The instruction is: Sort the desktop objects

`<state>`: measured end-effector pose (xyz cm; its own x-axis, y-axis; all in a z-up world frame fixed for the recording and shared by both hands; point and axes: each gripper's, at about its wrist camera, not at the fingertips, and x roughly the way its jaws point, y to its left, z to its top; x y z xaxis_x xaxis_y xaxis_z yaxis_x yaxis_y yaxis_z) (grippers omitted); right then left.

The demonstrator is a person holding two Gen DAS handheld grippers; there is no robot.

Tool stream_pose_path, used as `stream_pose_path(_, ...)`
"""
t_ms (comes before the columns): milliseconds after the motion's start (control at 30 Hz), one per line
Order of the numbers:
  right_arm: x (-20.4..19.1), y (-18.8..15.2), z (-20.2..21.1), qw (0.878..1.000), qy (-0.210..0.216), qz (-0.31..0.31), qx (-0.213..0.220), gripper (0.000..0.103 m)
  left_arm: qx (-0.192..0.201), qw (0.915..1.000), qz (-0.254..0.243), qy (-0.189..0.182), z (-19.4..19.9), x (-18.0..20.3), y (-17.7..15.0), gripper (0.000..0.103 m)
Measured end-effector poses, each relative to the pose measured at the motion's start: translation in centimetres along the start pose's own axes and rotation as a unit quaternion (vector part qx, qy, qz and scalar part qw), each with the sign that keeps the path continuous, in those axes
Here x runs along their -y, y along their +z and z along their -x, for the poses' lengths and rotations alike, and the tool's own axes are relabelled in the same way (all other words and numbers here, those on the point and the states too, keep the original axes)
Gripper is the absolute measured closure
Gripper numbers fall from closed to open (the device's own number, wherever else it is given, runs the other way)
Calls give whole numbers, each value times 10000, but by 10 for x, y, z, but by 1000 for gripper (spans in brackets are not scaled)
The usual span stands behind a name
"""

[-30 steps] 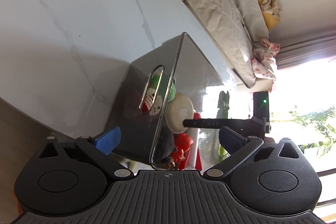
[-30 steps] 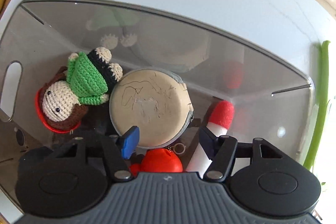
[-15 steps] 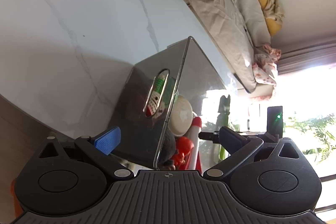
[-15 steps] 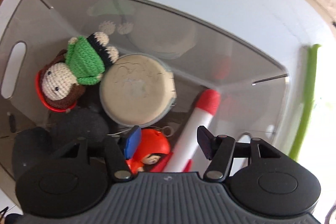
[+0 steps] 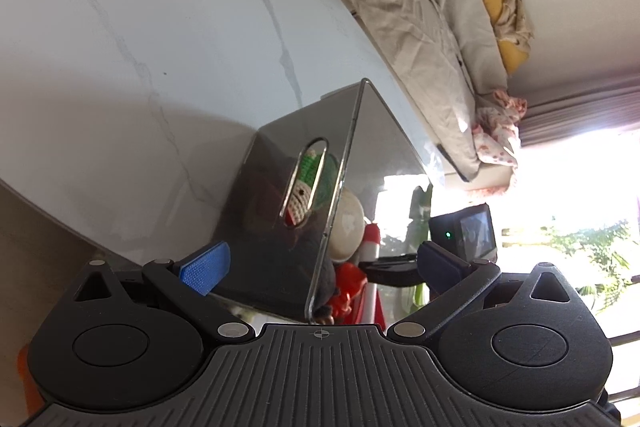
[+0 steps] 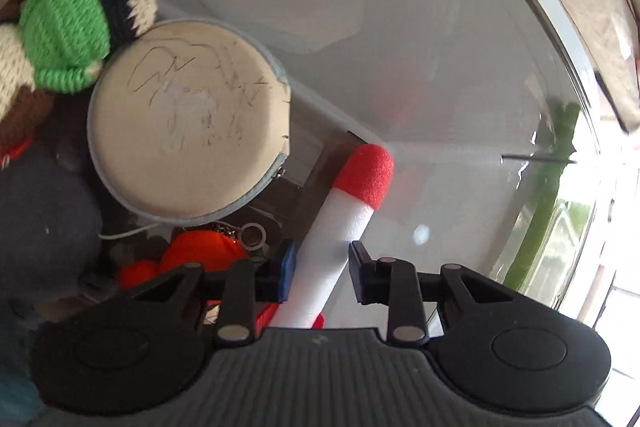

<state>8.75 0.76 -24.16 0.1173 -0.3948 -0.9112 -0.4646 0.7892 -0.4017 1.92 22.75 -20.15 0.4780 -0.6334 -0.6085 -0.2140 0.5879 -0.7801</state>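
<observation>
Foam rocket (image 6: 352,203): white shaft, red tip, lying slanted inside the tinted bin (image 6: 460,39), tip toward the far wall, beside the round pouch (image 6: 188,147). Lower end hidden under the right hand-held gripper (image 6: 322,269).

Right hand-held gripper: about half open, one pad on each side of the white shaft, blue pad at or very near the foam, the other just apart from it. Nothing clamped yet, as far as can be judged.

Close around: red figure (image 6: 200,255) with a key ring just beside the blue pad, knitted doll (image 6: 64,27) on the far side of the pouch, a dark soft thing (image 6: 40,219) lower left.

Left hand-held gripper (image 5: 320,265): wide open, holding nothing, one finger outside the bin's end wall and one inside it, the bin standing on the marble surface (image 5: 140,27).

Possible troubles from here:
- Closing off-centre could roll the round shaft out from between the pads.
- Squeezing hard would likely dent the soft foam.
- The blue pad might catch the key ring and drag the red figure up together.
- Lifting at a slant may knock the tip against the wall and shift the bin, the left pads not being closed on it.
</observation>
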Motion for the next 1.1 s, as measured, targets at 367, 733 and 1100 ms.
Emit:
stream_pose_path(367, -16, -5, -4, 9975, -269, 646, 105, 66, -112, 9999, -106, 10, -4, 4, 0, 0)
stream_pose_path(733, 62, -24, 21, 9477, 2456, -2016, -310, 47, -51, 10000, -12, -41, -4, 7, 1, 0)
stream_pose_path(1100, 49, -37, -6, 9074, 3146, -2705, -669, 58, -82, 9999, 36, 75, -3, 4, -3, 0)
